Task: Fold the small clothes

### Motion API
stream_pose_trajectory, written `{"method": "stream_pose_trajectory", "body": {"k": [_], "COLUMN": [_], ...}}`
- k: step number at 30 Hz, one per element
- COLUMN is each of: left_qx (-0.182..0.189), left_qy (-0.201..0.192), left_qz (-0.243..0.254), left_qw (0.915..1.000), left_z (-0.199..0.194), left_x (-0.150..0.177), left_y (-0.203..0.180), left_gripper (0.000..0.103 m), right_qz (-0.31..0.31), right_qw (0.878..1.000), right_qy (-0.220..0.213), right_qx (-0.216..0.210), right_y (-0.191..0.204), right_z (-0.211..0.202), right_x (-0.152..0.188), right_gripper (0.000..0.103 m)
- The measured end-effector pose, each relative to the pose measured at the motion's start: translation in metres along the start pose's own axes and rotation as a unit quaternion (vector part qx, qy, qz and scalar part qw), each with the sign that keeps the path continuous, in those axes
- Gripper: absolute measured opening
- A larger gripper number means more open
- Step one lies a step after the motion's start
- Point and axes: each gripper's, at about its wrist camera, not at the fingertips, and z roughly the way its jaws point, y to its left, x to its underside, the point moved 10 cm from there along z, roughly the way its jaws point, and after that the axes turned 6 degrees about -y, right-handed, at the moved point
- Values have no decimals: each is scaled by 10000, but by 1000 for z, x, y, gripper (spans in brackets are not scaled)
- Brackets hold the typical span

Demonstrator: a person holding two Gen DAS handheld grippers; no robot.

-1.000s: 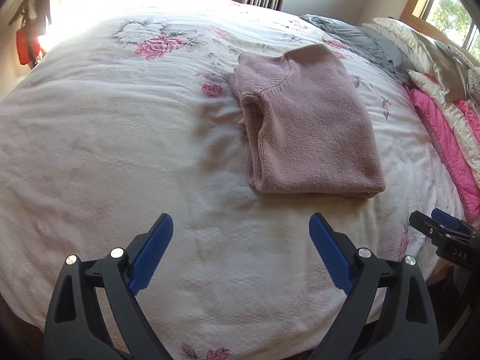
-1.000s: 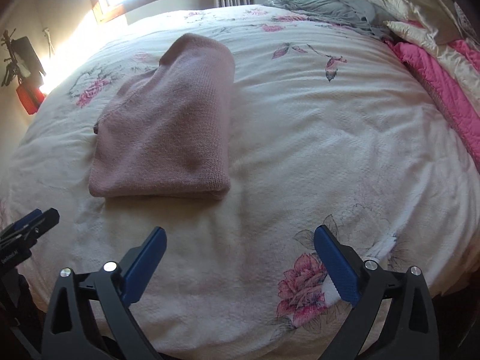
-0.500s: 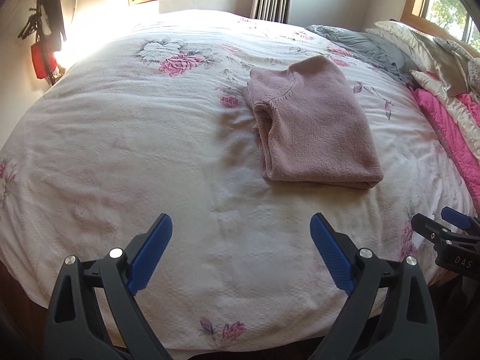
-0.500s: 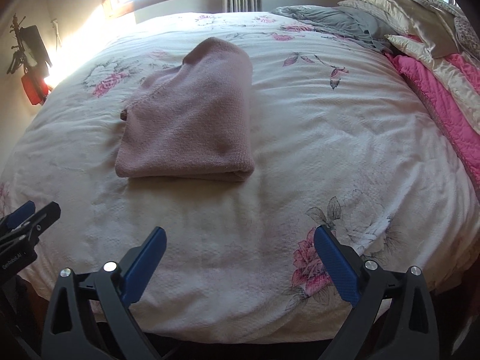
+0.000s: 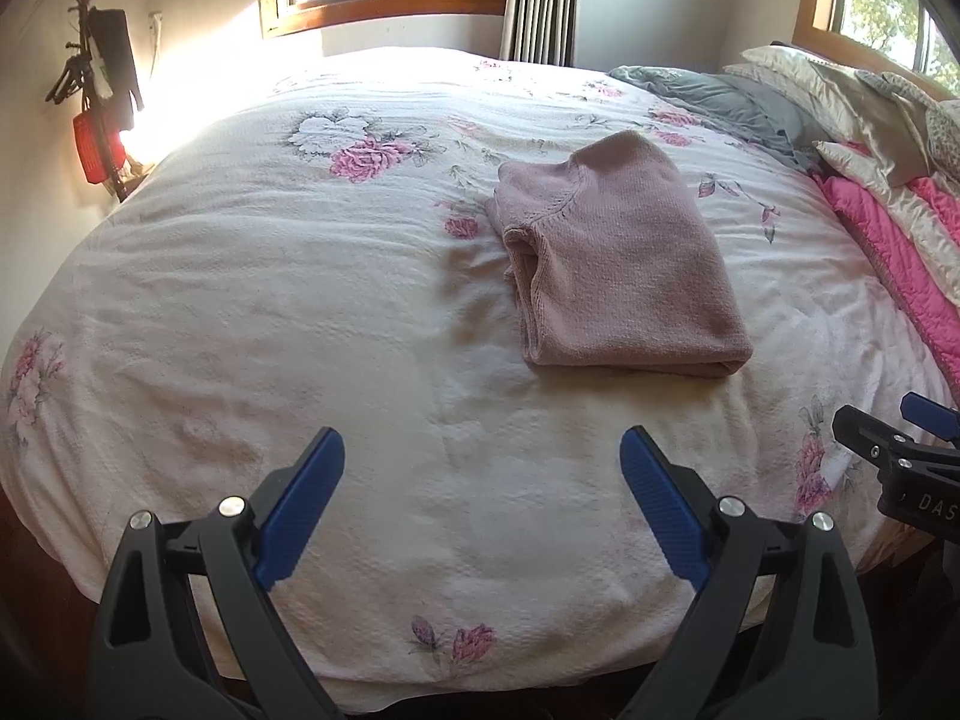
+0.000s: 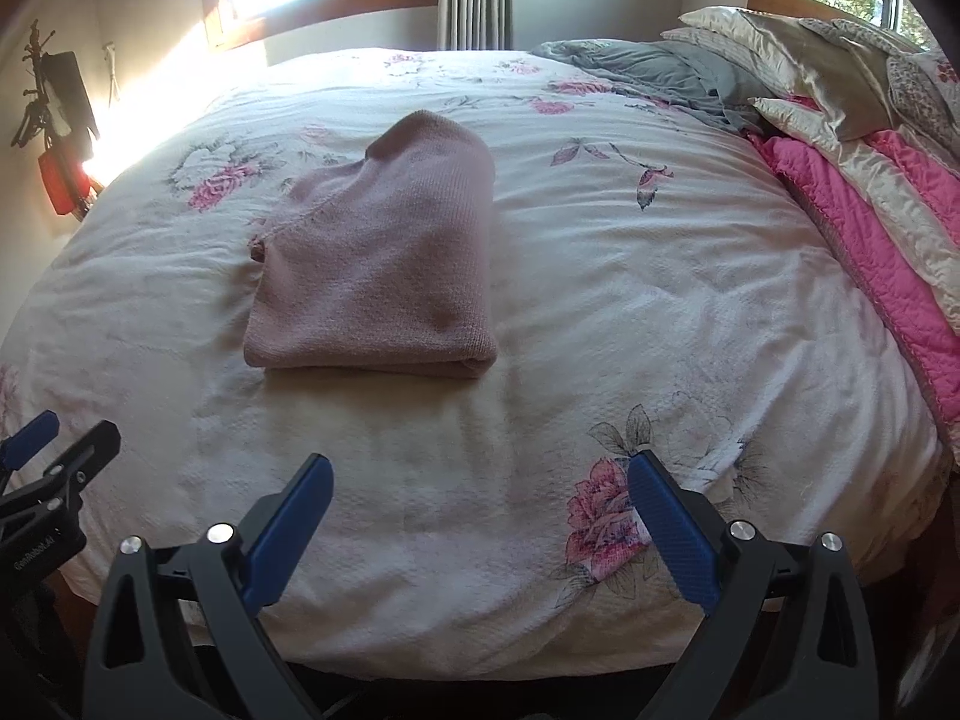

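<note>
1 pink knit garment is recorded folded into a compact rectangle on the bed. Left tool and right tool are held wide and empty; folding is judged complete.

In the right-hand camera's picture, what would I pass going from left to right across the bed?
Red bag on the wall → folded pink sweater → grey blanket → bright pink quilt.

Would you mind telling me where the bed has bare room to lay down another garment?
Free: the bedspread left of the folded pink sweater, and the strip between it and the foot edge. Crowded: the pillows and pink quilt.
</note>
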Motion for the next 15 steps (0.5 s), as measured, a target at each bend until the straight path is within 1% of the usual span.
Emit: {"method": "stream_pose_trajectory", "body": {"k": [9, 15], "left_qx": [-28, -31], "left_qy": [-16, -37], "left_qz": [59, 52], "left_qw": [10000, 10000], "left_z": [-1, -2], "left_x": [0, 1], "left_y": [-2, -1], "left_gripper": [93, 93], "right_qz": [42, 181], "right_qw": [10000, 9997], "right_qy": [37, 127], "right_qx": [3, -93], "right_y": [-1, -3], "right_z": [1, 4], "right_x": [4, 8], "right_gripper": [99, 99]}}
